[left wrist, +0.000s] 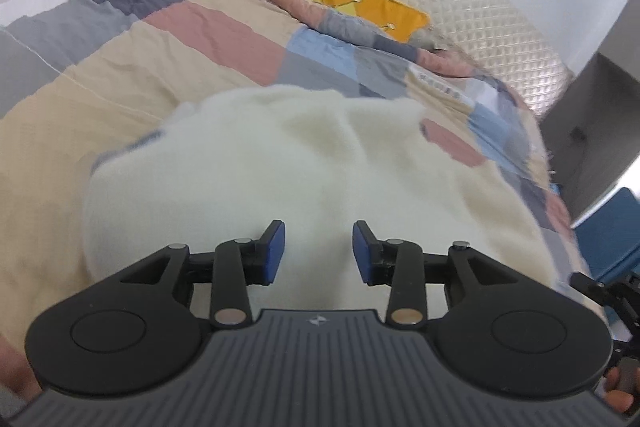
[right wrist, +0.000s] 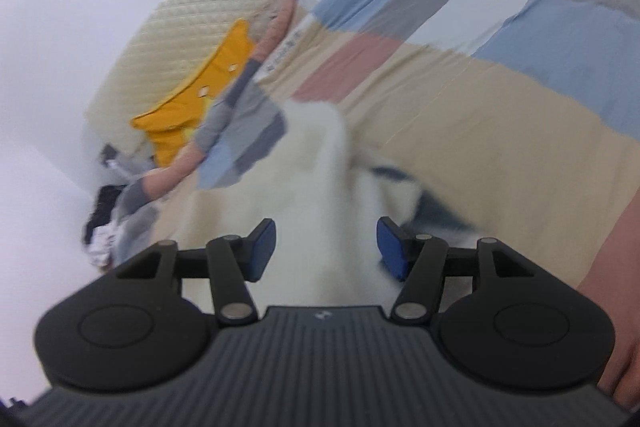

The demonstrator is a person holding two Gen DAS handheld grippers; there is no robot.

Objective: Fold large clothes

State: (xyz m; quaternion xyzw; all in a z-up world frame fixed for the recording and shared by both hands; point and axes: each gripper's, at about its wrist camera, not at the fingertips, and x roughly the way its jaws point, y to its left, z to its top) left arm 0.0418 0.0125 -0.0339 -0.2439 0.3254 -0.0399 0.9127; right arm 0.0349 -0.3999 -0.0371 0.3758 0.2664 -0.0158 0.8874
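Left wrist view: I see a fluffy cream sweater (left wrist: 304,167) bunched on the patchwork quilt (left wrist: 120,75); left gripper (left wrist: 319,253) and right gripper (right wrist: 326,247) gape, pinching nothing.

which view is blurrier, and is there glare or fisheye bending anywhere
Right wrist view is blurrier: the white garment and quilt smear, while the hand-held gripper stays sharp. Left wrist view is softer only on the garment. No glare; both bend the bed edges.

Each gripper, left gripper (left wrist: 319,251) and right gripper (right wrist: 326,247), is matte black with a ribbed grey housing. Blue pads (left wrist: 276,251) line the fingers. Round silver pivot pins sit at ten and two o'clock of each housing.
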